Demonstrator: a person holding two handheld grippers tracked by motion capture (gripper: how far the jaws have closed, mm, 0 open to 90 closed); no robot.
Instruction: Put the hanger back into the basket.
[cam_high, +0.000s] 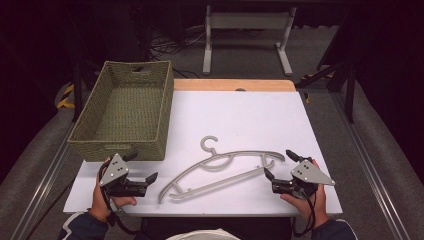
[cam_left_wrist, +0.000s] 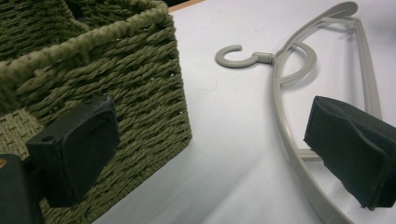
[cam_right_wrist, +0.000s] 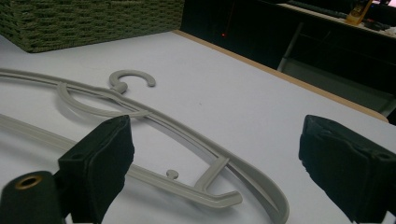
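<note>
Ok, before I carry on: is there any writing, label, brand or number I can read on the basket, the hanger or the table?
None can be read.
Basket: a small pale patch on its near wall could be a label; too small and blurred to read.
Hanger: plain grey plastic, no marking visible.
Table: bare white top, no text.
Left claw and right claw: no lettering visible.

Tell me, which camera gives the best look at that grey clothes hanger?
The high view: the whole hanger lies flat on the white table, hook to both ends. The left gripper view shows its hook and one arm; the right gripper view shows the hook and one end up close.
</note>
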